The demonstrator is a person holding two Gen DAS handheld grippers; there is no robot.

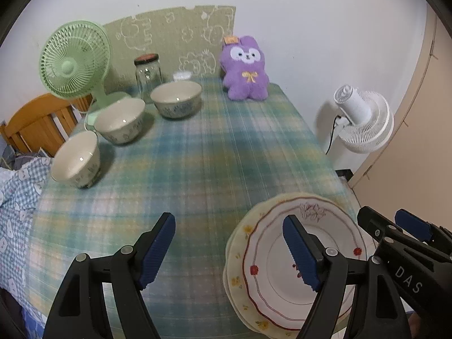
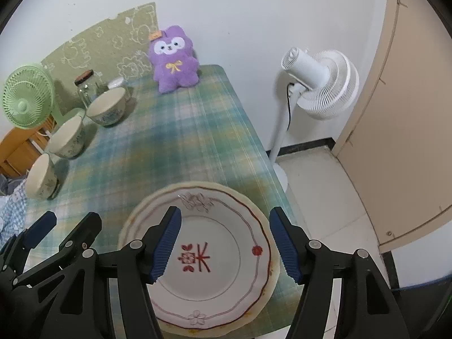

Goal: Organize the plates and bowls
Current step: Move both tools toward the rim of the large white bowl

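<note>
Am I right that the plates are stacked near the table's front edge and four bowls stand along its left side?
Not quite: there are three bowls, not four, as the left wrist view shows. The plates are indeed stacked near the front edge of the table.

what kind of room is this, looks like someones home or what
Most likely a room in a home, perhaps a bedroom or small dining corner: a plaid-clothed table with bowls, a purple plush toy, and a white standing fan by the wall.
</note>
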